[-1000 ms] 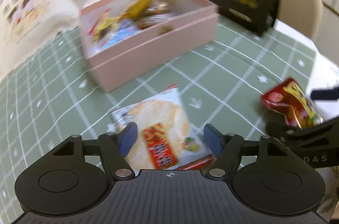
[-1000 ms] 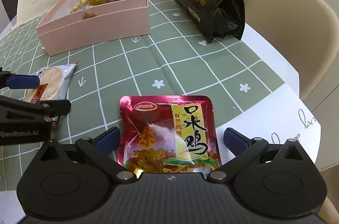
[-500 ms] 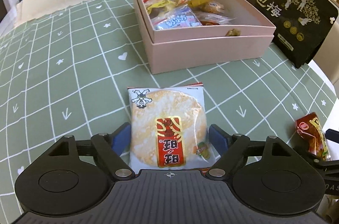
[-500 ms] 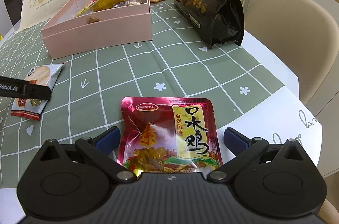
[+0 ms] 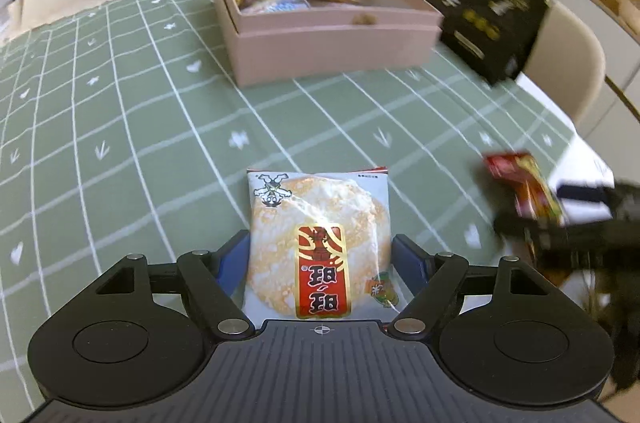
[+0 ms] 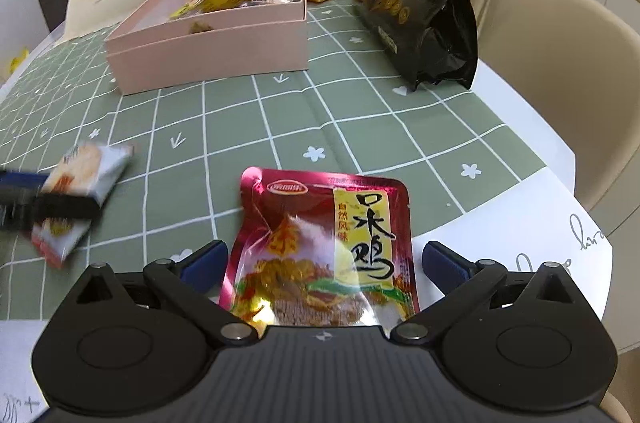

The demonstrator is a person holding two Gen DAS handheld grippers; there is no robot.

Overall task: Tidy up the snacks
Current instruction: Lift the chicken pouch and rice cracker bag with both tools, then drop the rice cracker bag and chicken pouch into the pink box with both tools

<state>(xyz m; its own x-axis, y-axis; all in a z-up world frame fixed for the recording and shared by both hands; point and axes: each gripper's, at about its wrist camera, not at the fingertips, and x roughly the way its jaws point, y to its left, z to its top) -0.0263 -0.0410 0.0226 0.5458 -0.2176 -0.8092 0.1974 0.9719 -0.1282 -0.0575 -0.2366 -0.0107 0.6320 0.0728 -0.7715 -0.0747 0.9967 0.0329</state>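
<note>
– Green checked cloth on the tabletop (image 5: 160, 143), flat and dry. My left hand-held gripper (image 5: 320, 259) stood over the rice cracker packet (image 5: 316, 243), which lay flat on the cloth, well short of the pink box (image 5: 332, 51). The jaws had just been closing, with the packet between them. The pads sat just beside its side edges, and I judged they were not yet pressing.

– And the right?

– My right hand-held gripper (image 6: 324, 259) was spread wide around the red pouch (image 6: 328, 243), which lay near the tabletop's edge. There was a clear gap at each pad, so nothing was held on either side.

– What did a sound pick-up require?

– In my judgement, keeping the packet centred, bringing the fingertips down to the cloth so they caught the edges rather than riding over the film, and closing gently. The cracker inside looked brittle, so a hard squeeze risked breaking it. The film looked slick, so a shallow grip risked a slip on the way to the box.

– The box?

– It was open, with several snacks inside and room left along the near wall.
</note>
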